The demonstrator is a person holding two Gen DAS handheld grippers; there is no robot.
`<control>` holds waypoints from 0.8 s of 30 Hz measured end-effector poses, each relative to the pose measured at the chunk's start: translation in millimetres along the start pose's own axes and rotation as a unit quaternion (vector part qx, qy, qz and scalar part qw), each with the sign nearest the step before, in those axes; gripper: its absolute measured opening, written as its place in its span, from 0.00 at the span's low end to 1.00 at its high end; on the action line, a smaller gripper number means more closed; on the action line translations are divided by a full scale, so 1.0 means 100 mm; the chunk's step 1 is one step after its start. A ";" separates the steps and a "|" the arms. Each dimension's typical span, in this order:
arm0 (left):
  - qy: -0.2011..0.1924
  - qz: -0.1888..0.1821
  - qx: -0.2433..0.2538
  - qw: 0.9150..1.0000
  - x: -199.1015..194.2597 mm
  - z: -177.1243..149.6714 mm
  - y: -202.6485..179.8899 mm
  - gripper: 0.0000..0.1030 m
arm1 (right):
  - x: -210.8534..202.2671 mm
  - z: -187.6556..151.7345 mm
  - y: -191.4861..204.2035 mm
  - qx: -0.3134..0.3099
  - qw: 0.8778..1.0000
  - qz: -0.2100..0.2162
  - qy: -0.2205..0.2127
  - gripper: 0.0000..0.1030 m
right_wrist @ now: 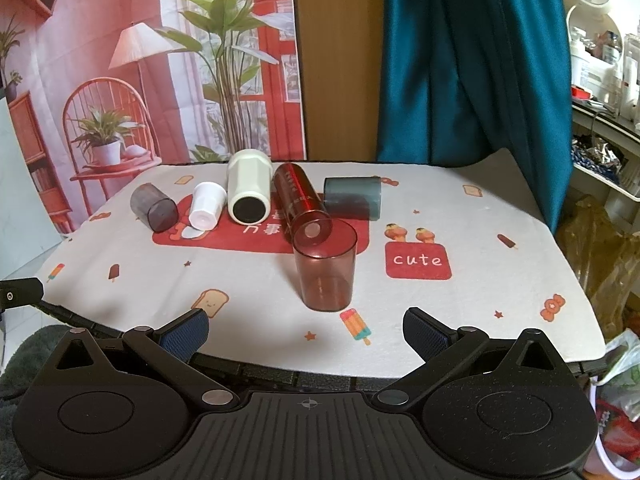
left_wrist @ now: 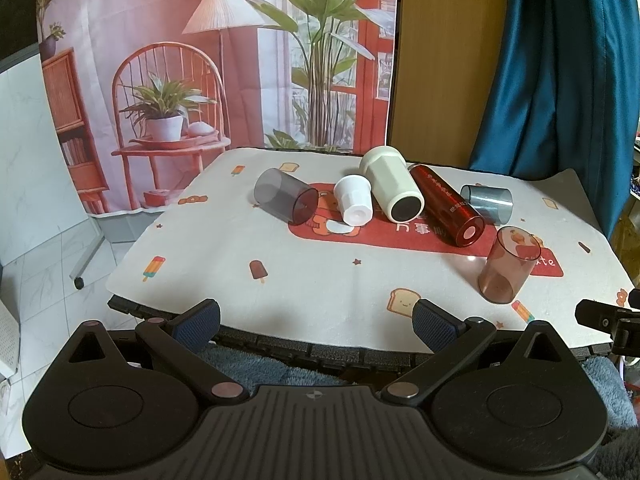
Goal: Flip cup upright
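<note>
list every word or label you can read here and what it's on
"cute": white letters on a red square printed on the tablecloth.
Chinese characters in white on the big red patch of the cloth: partly hidden by the cups, not fully readable.
Gold lettering along the side of the red metal bottle: too small to read.
Containers on the shelf at right carry labels: blurred, unreadable.
</note>
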State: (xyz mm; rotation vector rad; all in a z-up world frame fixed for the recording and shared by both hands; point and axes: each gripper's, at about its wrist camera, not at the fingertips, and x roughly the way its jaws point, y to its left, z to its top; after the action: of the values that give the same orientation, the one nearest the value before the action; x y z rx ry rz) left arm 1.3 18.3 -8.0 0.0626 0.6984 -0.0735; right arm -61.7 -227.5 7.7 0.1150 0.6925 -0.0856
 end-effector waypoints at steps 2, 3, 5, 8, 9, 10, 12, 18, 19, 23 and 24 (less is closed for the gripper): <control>0.000 0.000 0.000 1.000 0.00 0.00 0.00 1.00 | 0.00 0.00 0.00 0.000 1.000 0.000 0.000 1.00; 0.001 0.000 0.000 1.000 0.00 0.00 0.00 1.00 | 0.00 0.00 0.00 0.000 1.000 0.000 0.000 1.00; 0.001 0.000 -0.001 1.000 0.00 0.00 0.00 1.00 | 0.00 0.00 0.00 0.000 1.000 -0.001 -0.001 1.00; -0.004 0.002 0.002 1.000 -0.01 0.00 0.00 1.00 | 0.00 0.01 0.00 0.000 1.000 -0.001 -0.001 1.00; -0.005 0.002 0.003 1.000 -0.01 0.00 -0.01 1.00 | -0.01 0.01 0.00 -0.001 1.000 -0.002 -0.002 1.00; -0.004 0.002 0.003 1.000 -0.01 0.00 -0.01 1.00 | -0.01 0.01 0.00 -0.002 1.000 -0.002 -0.002 1.00; -0.002 0.001 -0.001 1.000 0.00 0.00 0.00 1.00 | -0.01 0.02 0.01 -0.004 1.000 -0.001 -0.003 1.00; -0.002 0.004 0.004 1.000 -0.02 0.00 -0.04 1.00 | -0.02 0.01 0.00 0.000 1.000 -0.001 -0.003 1.00; -0.002 0.003 0.005 1.000 -0.02 0.00 -0.04 1.00 | -0.02 0.01 0.00 0.000 1.000 -0.001 -0.003 1.00; -0.004 0.000 0.009 1.000 -0.03 -0.01 -0.04 1.00 | -0.02 0.00 0.00 -0.002 1.000 0.000 -0.002 1.00; -0.006 -0.001 0.011 1.000 -0.04 -0.01 -0.04 1.00 | -0.02 0.00 0.01 -0.003 1.000 0.000 -0.002 1.00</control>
State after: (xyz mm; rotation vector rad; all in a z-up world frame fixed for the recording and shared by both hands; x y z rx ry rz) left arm -2.8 14.5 -6.5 0.0818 0.6854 -0.0839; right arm -62.8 -226.8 8.7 0.1093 0.6883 -0.0828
